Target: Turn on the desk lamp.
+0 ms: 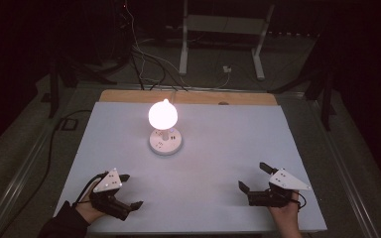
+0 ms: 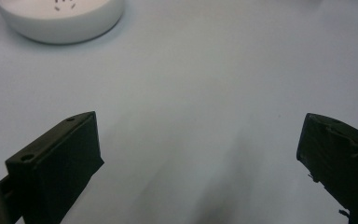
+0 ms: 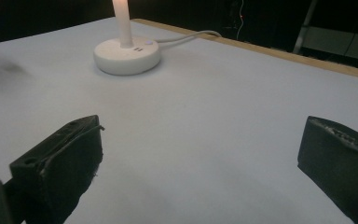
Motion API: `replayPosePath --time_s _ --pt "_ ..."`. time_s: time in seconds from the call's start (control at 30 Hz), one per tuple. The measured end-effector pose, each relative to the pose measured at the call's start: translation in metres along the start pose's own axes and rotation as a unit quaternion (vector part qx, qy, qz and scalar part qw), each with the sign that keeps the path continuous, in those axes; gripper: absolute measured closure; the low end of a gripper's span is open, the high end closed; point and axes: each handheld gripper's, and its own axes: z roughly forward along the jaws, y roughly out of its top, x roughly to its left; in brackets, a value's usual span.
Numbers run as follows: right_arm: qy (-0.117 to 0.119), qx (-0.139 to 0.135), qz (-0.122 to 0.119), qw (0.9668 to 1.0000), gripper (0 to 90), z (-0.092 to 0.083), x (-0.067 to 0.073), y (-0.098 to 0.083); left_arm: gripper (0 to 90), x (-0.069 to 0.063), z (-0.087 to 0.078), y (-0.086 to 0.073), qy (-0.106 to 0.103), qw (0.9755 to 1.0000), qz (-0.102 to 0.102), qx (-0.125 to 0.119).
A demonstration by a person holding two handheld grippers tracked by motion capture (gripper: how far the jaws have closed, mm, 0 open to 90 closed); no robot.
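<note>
My right gripper (image 3: 200, 154) has its two black jaws spread wide, one at seven o'clock and one at four o'clock, with bare white table (image 3: 205, 107) between them and nothing held. At eleven o'clock, well apart from the jaws, stands the lamp base (image 3: 127, 56), a round white puck with a glowing stem (image 3: 122, 21) rising upright from it. Its cable (image 3: 191, 35) runs off toward one o'clock, to the table's wooden edge (image 3: 279, 52). Beyond that lies darkness.
</note>
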Motion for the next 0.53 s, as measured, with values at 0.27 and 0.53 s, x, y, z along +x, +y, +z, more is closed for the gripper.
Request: replayPosePath --time_s 0.27,0.53 --pt "0.000 0.002 -0.001 1.0000 0.0 0.001 0.000 0.000 0.3 0.008 -0.012 -0.014 0.002 0.9998 -0.014 -0.014" --pt "0.001 0.003 -0.002 1.0000 0.0 0.001 0.000 0.000 0.3 0.011 -0.014 -0.016 0.002 0.9995 -0.023 -0.020"
